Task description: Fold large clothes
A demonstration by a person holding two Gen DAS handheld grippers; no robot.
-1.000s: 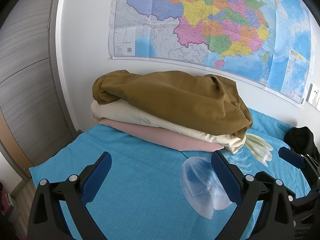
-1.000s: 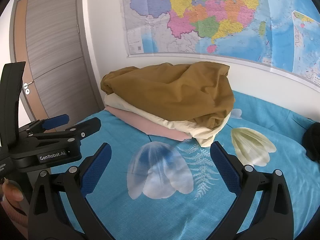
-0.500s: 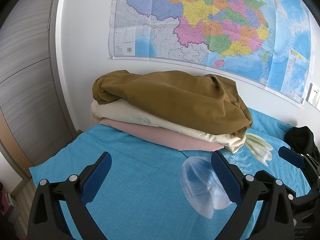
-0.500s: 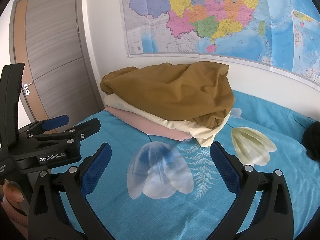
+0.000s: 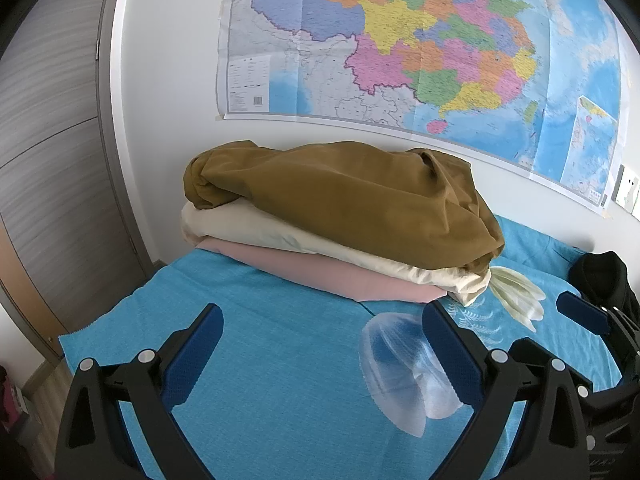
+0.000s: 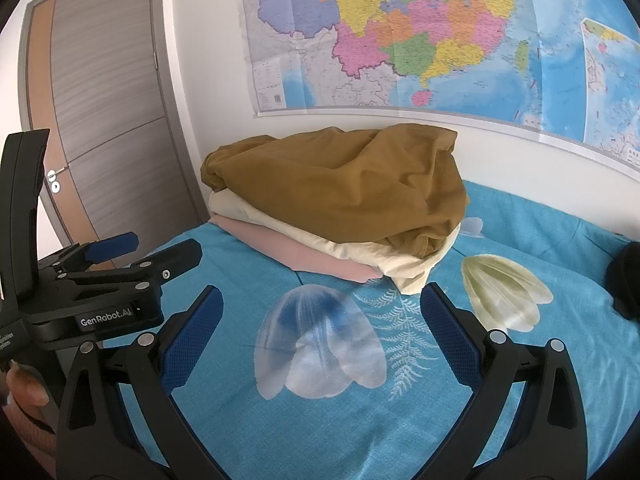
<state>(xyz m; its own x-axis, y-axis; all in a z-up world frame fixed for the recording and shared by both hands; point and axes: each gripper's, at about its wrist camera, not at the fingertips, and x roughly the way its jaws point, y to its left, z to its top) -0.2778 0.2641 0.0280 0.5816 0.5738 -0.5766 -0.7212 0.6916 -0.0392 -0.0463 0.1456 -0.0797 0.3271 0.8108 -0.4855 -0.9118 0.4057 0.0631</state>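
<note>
A stack of clothes lies at the far side of the bed against the wall: a crumpled brown garment (image 5: 344,204) (image 6: 344,188) on top, a cream one (image 5: 280,236) (image 6: 280,232) under it, a pink one (image 5: 320,276) (image 6: 288,252) at the bottom. My left gripper (image 5: 320,320) is open and empty, held above the blue bedsheet (image 5: 272,360) short of the stack. My right gripper (image 6: 320,304) is open and empty, also short of the stack. The left gripper also shows at the left of the right wrist view (image 6: 132,248).
A black garment (image 5: 604,276) (image 6: 624,284) lies on the bed at the far right. A large map (image 5: 420,40) hangs on the wall behind the stack. A grey door (image 6: 108,120) stands to the left. The bed's left edge (image 5: 100,324) drops to a wooden floor.
</note>
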